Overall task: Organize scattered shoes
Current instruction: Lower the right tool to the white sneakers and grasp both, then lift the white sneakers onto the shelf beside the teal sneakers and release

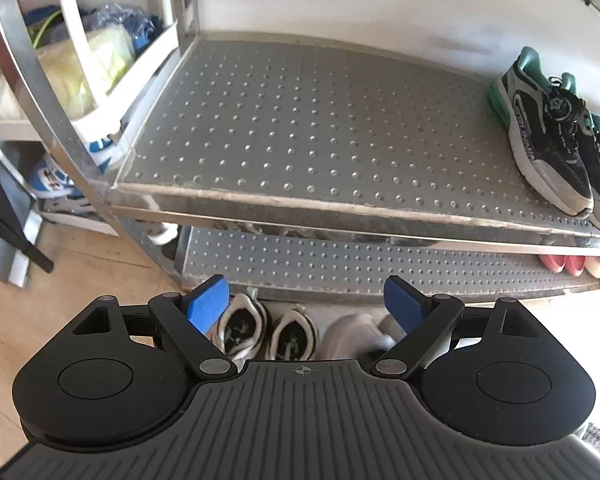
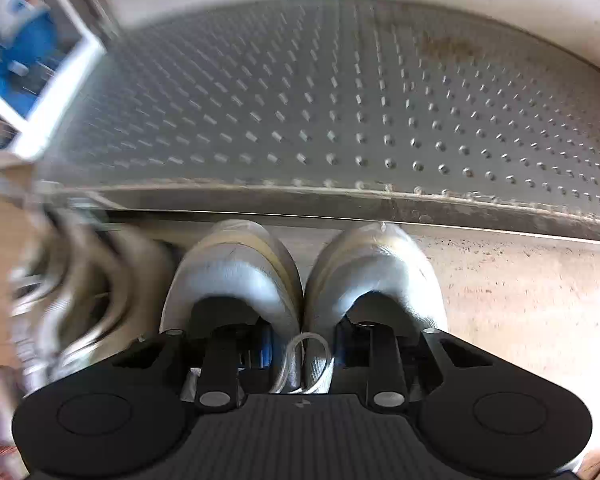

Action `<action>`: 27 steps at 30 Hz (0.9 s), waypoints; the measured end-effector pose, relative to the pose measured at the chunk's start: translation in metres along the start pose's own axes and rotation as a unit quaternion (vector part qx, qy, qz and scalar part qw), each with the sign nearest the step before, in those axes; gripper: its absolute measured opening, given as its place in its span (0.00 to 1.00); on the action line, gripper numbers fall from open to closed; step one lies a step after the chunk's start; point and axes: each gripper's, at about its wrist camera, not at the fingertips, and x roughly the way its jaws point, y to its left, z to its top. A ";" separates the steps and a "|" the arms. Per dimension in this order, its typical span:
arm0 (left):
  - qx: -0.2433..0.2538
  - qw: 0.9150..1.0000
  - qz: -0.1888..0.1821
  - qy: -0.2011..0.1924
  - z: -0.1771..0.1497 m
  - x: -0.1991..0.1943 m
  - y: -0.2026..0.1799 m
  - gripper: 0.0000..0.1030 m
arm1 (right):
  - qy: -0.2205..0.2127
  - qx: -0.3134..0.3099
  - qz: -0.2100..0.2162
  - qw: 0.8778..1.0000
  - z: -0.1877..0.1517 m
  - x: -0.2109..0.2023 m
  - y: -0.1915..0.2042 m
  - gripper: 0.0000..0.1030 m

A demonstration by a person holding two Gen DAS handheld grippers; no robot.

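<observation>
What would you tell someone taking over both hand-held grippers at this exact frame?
Left hand-held gripper: open, empty, hovering in front of the shoe rack.
Right hand-held gripper: one finger inside each shoe of the grey pair, pinching their inner walls together at the rack's front edge.
Done: black-and-teal sneakers sit on the upper shelf, right end.
Left: shelve the grey pair, then the black-and-white pair on the floor in front of the rack.

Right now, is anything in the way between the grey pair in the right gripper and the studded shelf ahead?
Only the shelf's front lip, which sits above the toes of the grey pair clamped in the right gripper. The studded shelf beyond looks bare here; the teal-and-black sneakers stand at its far right.
</observation>
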 end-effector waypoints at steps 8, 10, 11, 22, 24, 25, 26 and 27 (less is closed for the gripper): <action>-0.040 0.997 -0.008 -0.061 0.000 -0.034 0.017 0.86 | -0.141 -0.048 0.002 0.989 -0.018 -0.166 0.017 0.23; -0.052 0.996 -0.009 -0.074 0.001 -0.042 0.024 0.86 | -0.172 -0.055 -0.005 0.984 -0.009 -0.200 0.019 0.23; -0.058 0.995 -0.009 -0.080 0.001 -0.046 0.029 0.86 | -0.188 -0.054 -0.007 0.981 0.000 -0.218 0.022 0.23; -0.099 0.991 0.004 -0.085 0.011 -0.045 0.061 0.86 | -0.282 -0.082 -0.102 0.950 0.193 -0.199 0.051 0.73; -0.096 0.992 -0.001 -0.084 0.013 -0.044 0.059 0.86 | -0.312 -0.099 -0.126 0.937 0.186 -0.209 0.047 0.75; -0.094 0.992 -0.003 -0.085 0.013 -0.044 0.057 0.86 | -0.315 -0.101 -0.128 0.935 0.184 -0.213 0.044 0.77; -0.092 0.992 -0.006 -0.085 0.014 -0.044 0.055 0.86 | -0.317 -0.100 -0.122 0.935 0.182 -0.216 0.043 0.77; -0.090 0.992 -0.008 -0.086 0.014 -0.045 0.053 0.86 | -0.320 -0.097 -0.114 0.935 0.178 -0.220 0.040 0.78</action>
